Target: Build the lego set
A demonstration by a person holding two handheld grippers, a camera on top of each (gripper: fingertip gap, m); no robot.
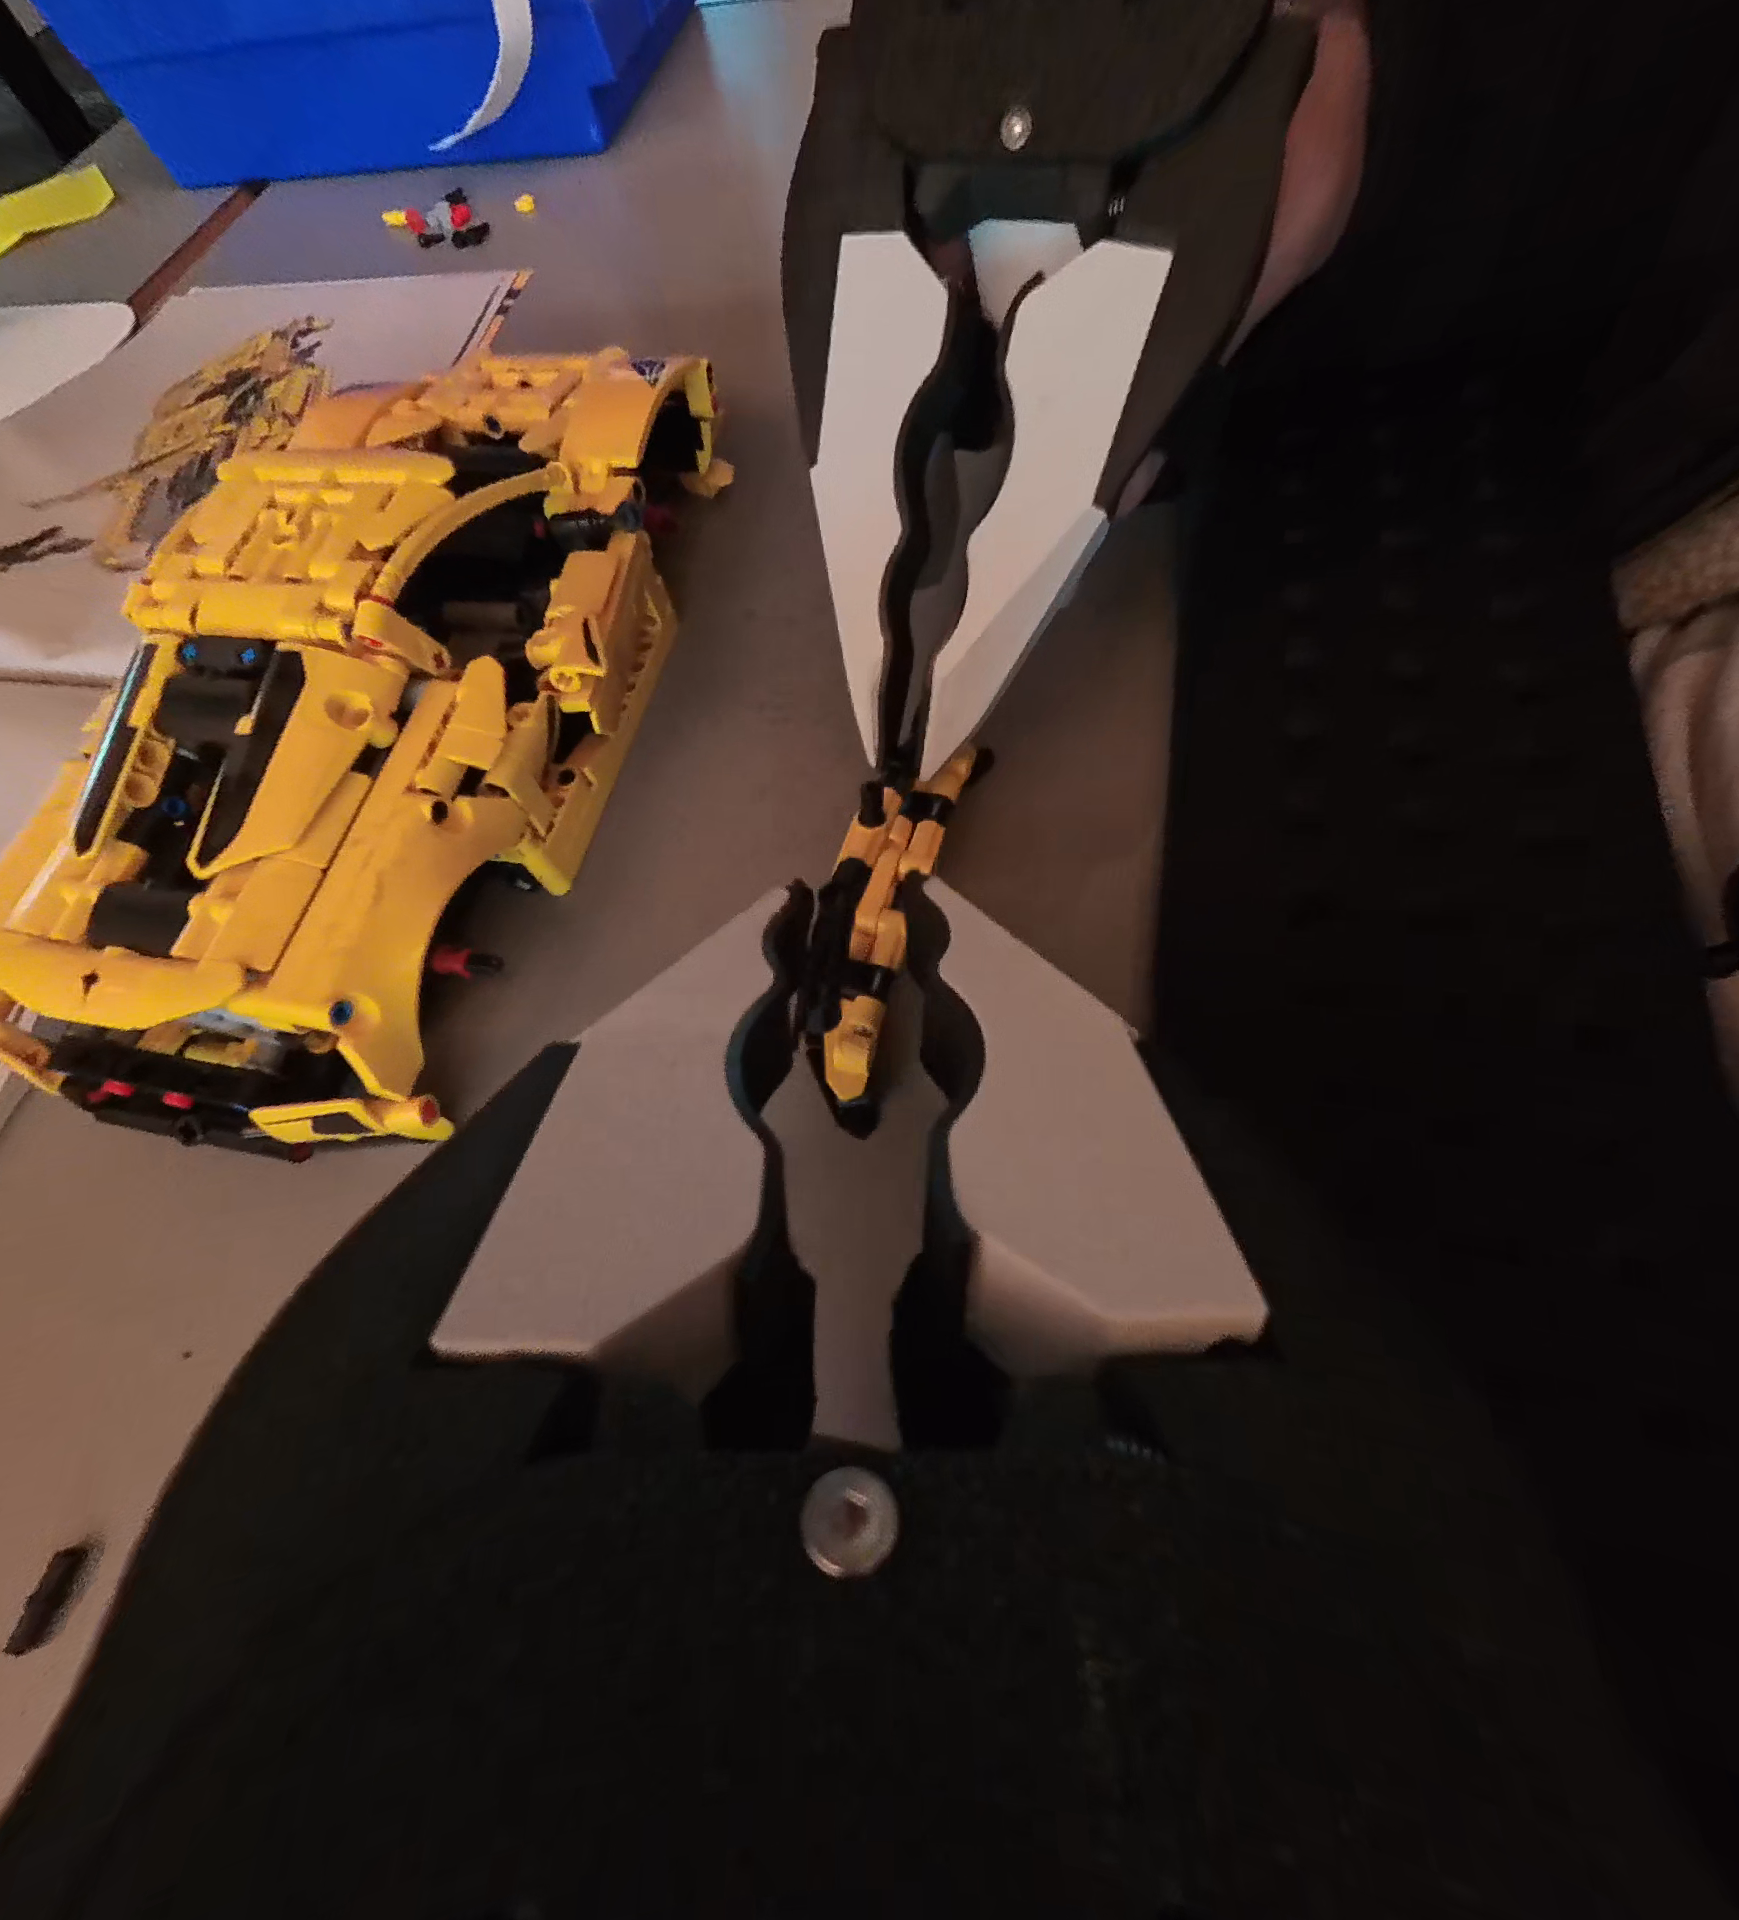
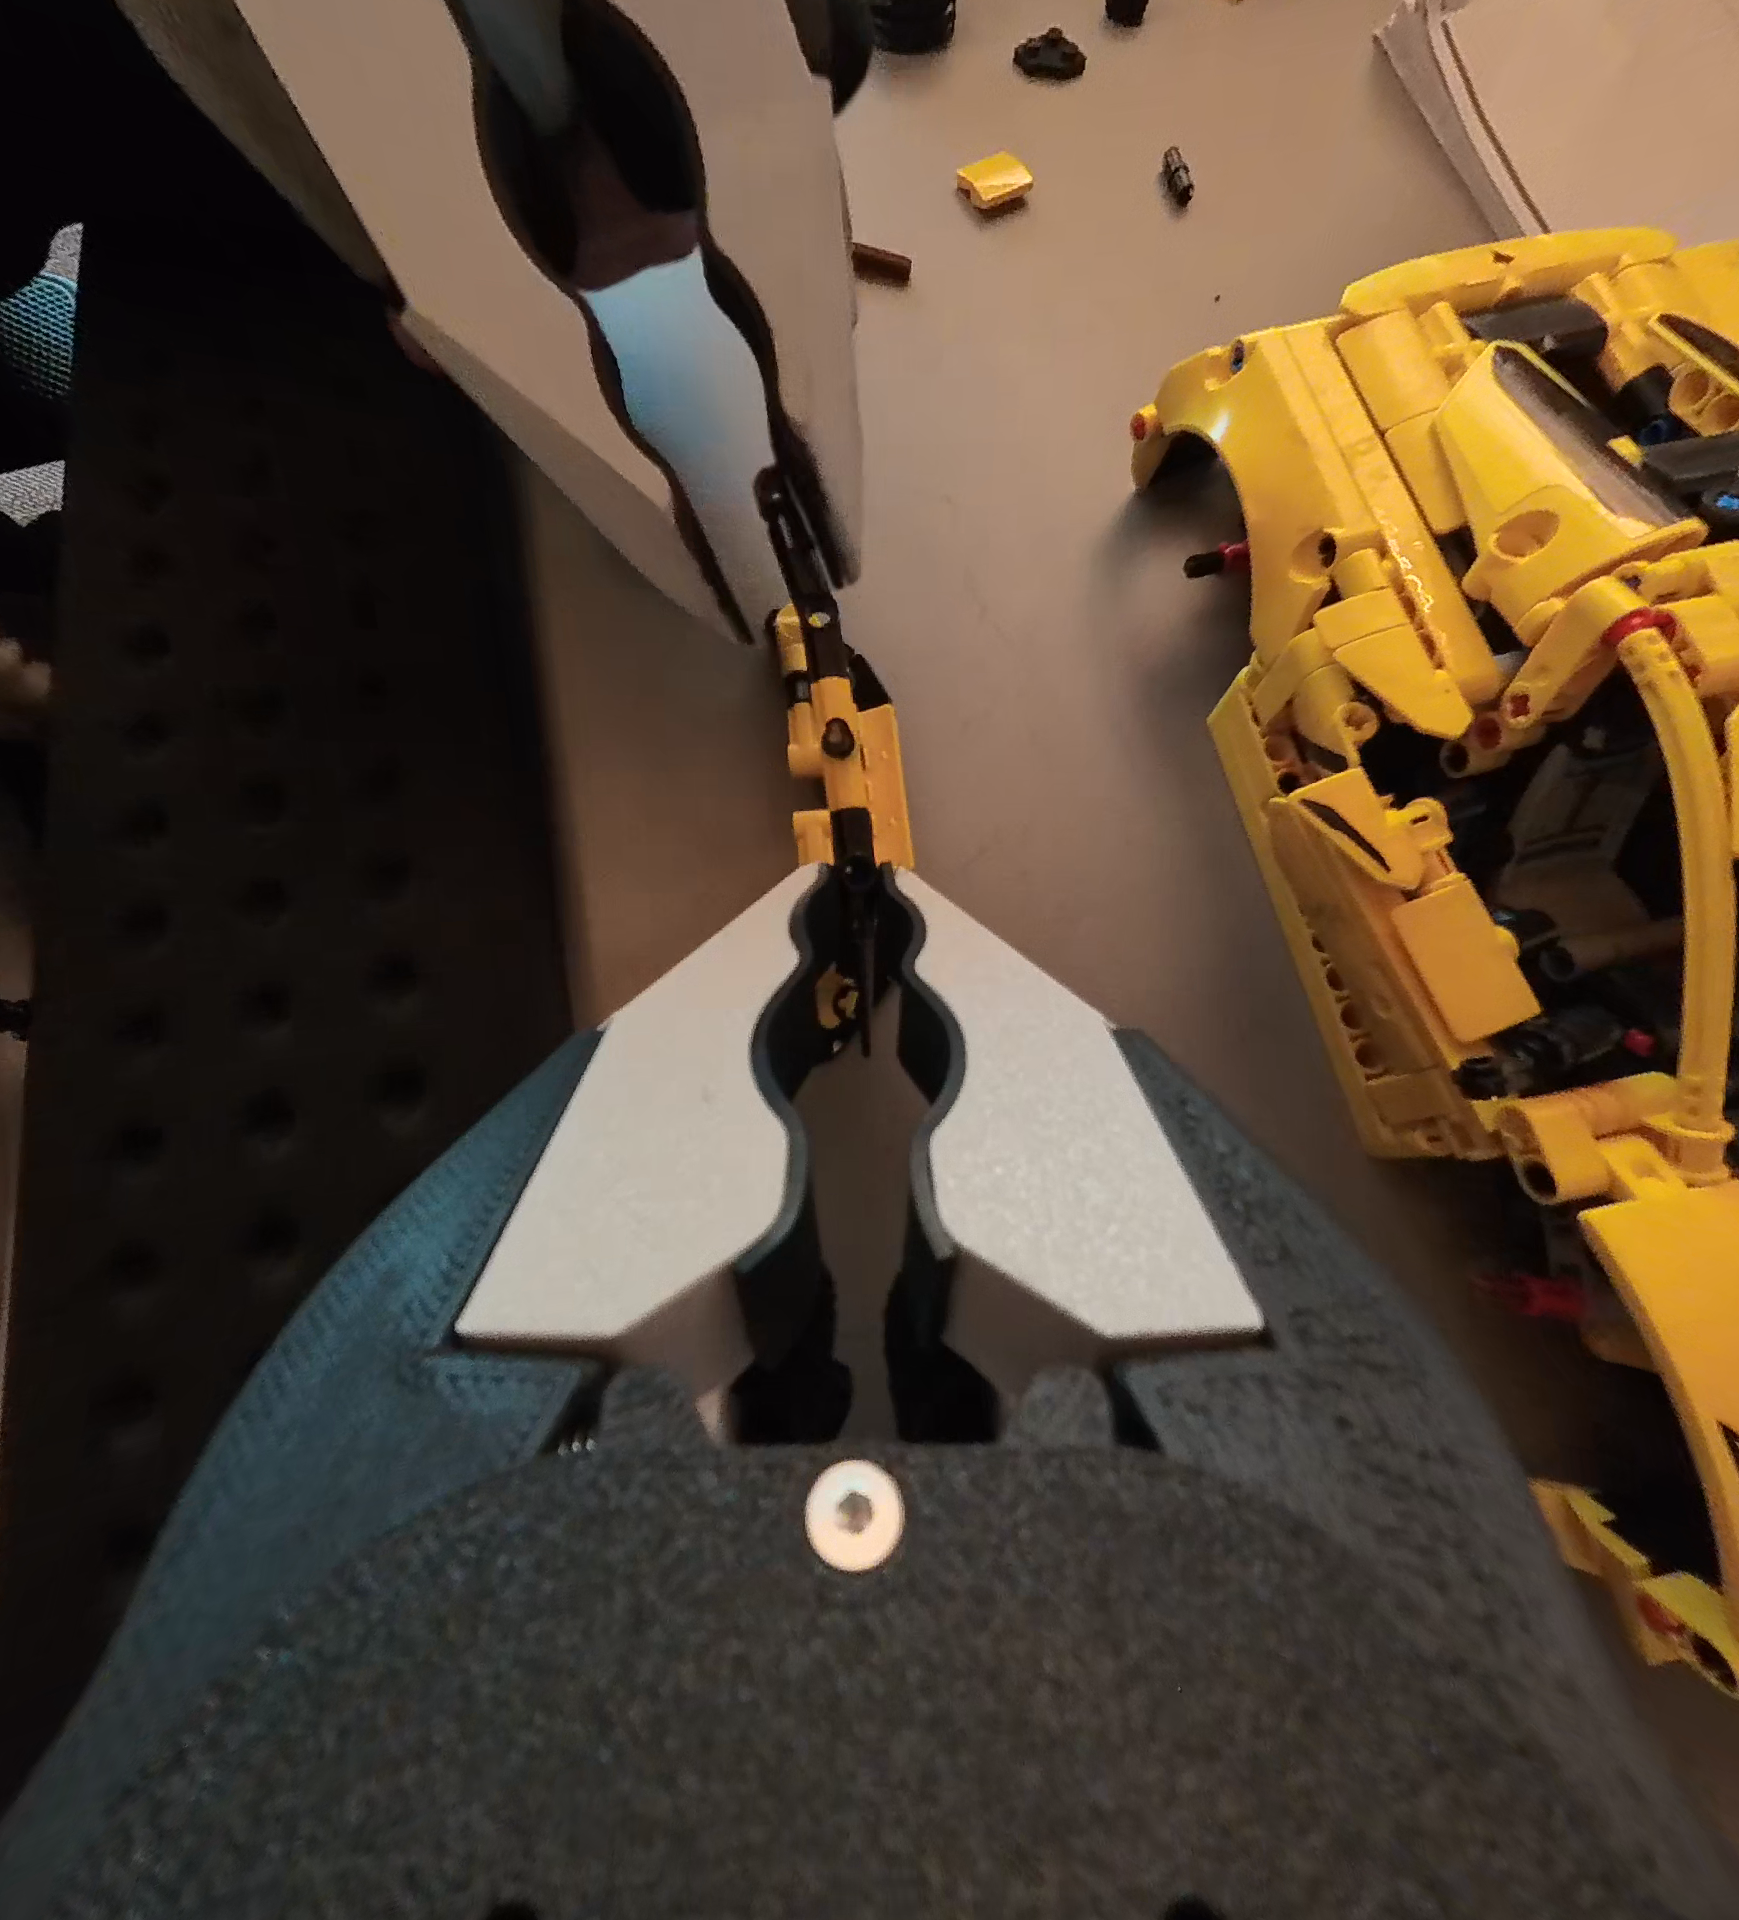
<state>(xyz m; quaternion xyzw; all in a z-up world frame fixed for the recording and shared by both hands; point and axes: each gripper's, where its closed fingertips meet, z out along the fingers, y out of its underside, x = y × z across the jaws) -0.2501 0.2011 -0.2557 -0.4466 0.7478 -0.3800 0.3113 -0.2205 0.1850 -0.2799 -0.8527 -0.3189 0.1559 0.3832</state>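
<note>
- Two grippers meet nose to nose over the near edge of the bench (image 1: 636,1247), and both grip one small yellow-and-black lego sub-assembly (image 1: 880,904) between them.
- Left gripper (image 1: 849,914): fingers drawn in narrow, clamped on one end of the sub-assembly, which reaches back into the wavy channel between them.
- Right gripper (image 2: 857,873): its tips pinch the other end, a thin black piece caught right at the point.
- From the right wrist view, the left gripper (image 2: 792,582) comes down from the top, the sub-assembly (image 2: 844,748) bridging the gap above the bench (image 2: 1031,727).
- The big yellow lego car (image 1: 345,748) sits apart from the grippers, further in on the bench, partly on an instruction sheet (image 1: 345,322).
- Loose bits (image 1: 444,218) lie toward the far edge, near a blue bin (image 1: 345,83).
- In the right wrist view, a yellow curved piece (image 2: 995,185) and a black pin (image 2: 1177,171) lie beyond the car (image 2: 1467,727).
</note>
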